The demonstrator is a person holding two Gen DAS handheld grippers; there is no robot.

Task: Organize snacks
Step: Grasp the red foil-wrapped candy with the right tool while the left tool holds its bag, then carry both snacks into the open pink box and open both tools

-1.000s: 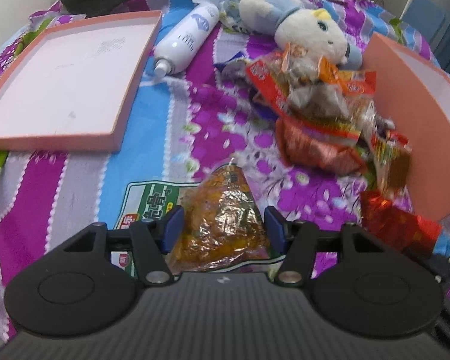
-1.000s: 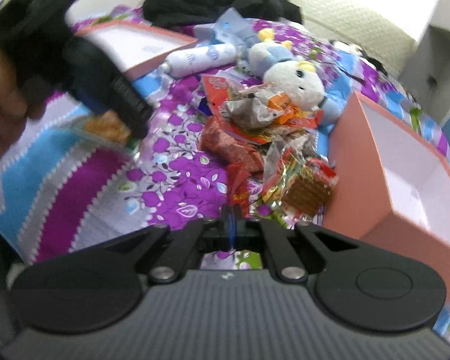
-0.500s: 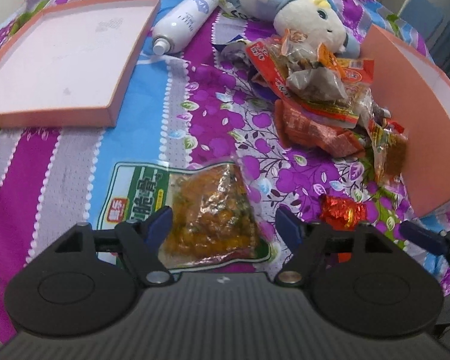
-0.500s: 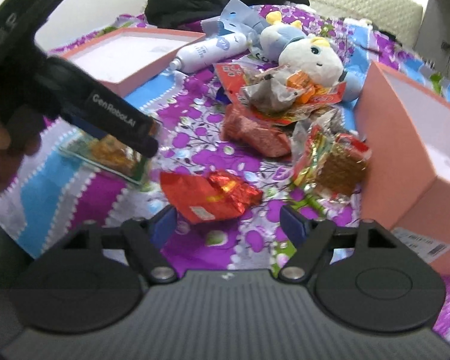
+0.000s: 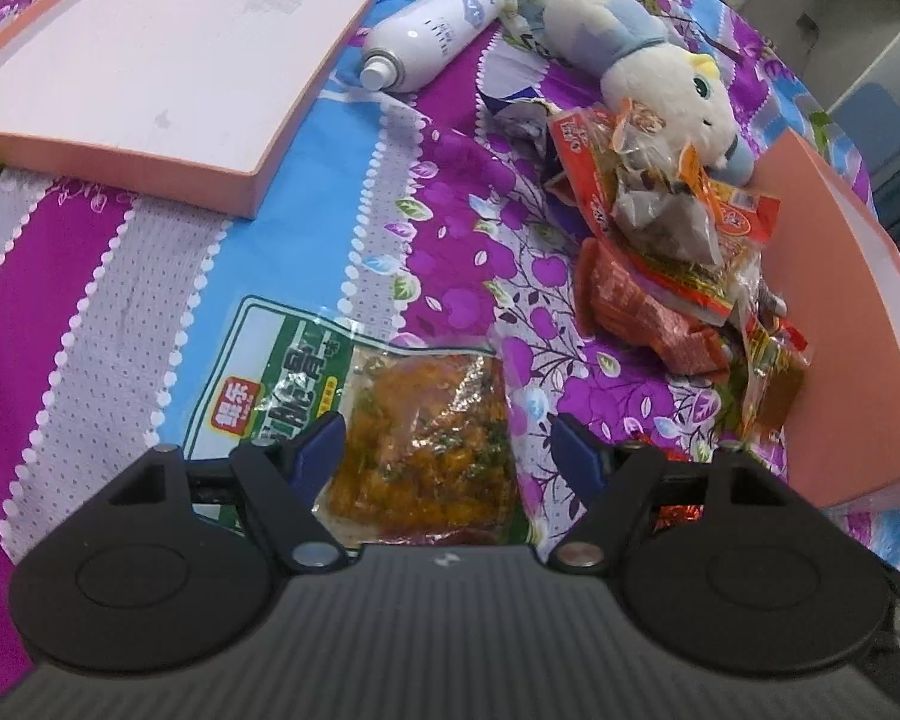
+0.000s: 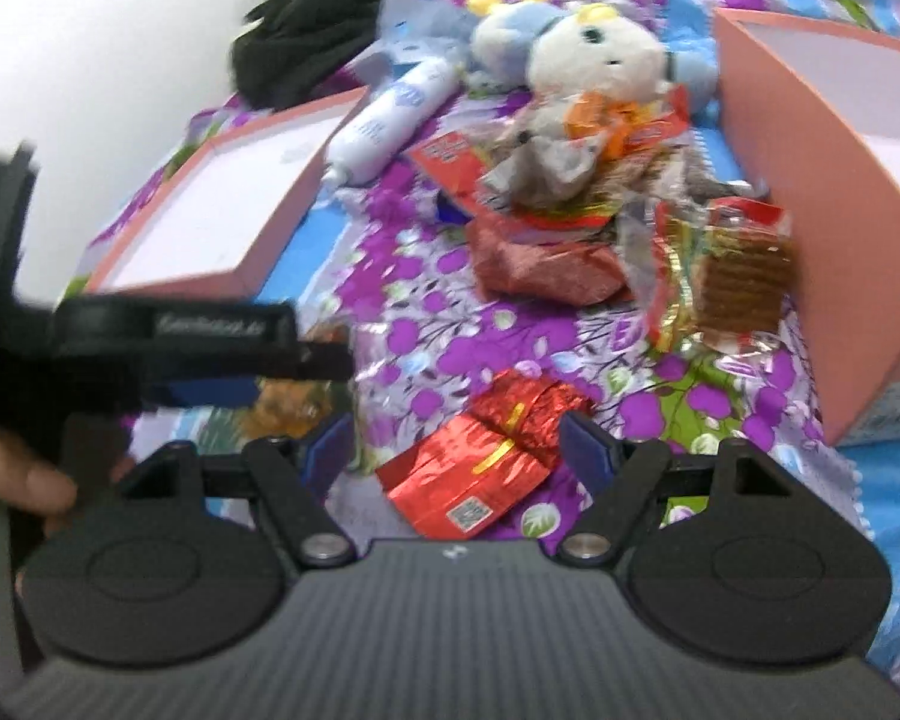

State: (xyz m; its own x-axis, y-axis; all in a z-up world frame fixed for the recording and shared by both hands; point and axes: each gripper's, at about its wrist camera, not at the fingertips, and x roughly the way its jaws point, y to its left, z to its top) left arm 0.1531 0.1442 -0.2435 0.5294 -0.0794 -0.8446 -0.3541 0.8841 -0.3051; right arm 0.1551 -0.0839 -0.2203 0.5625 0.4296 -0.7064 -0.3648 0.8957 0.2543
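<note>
We hover both grippers, left gripper (image 5: 447, 441) and right gripper (image 6: 456, 441), jaws apart and empty, over a green-labelled clear pouch of orange snack (image 5: 414, 444) and a crinkled red foil packet (image 6: 486, 456), while the deep pink cardboard box (image 6: 810, 192) holds no snack we can see, so nearly all sorting remains.

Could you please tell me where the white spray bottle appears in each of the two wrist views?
Left wrist view: the white spray bottle lies at top centre, just right of the shallow pink tray.
Right wrist view: the bottle lies upper left of centre, again beside the tray.
Shared landmark: the plush toy, right of the bottle.
</note>
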